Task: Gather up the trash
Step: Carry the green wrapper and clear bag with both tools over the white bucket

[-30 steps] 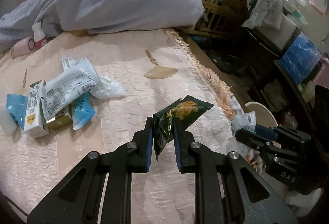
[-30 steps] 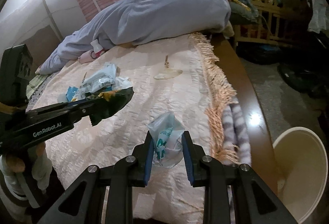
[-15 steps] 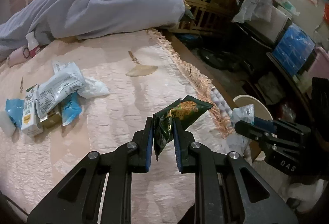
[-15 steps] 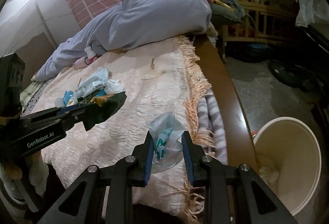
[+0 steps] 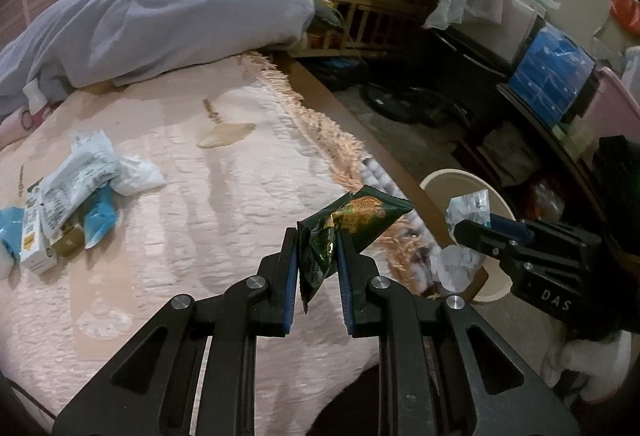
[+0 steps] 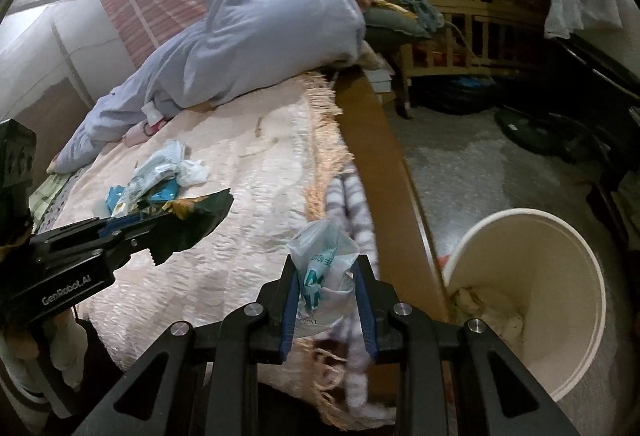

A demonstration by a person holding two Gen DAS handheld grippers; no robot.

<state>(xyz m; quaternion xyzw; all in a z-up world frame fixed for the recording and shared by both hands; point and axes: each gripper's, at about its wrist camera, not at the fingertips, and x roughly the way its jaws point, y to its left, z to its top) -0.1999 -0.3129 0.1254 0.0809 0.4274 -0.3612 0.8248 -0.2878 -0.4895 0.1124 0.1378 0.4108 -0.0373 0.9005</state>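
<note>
The left tool (image 5: 318, 256) is clamped on a dark green snack wrapper (image 5: 352, 220) above the bed (image 5: 224, 220) edge. The right tool (image 6: 326, 284) pinches a crumpled clear plastic bag (image 6: 324, 256). A cream waste bin (image 6: 560, 300) stands on the floor at four o'clock in the right view. More wrappers (image 5: 76, 184) lie heaped at nine o'clock on the bed.

left view: close behind its tongs, looks down over bed (image 5: 224, 204) | right view: same, nearer bin (image 6: 560, 316) | both see bed edge, bin
</note>
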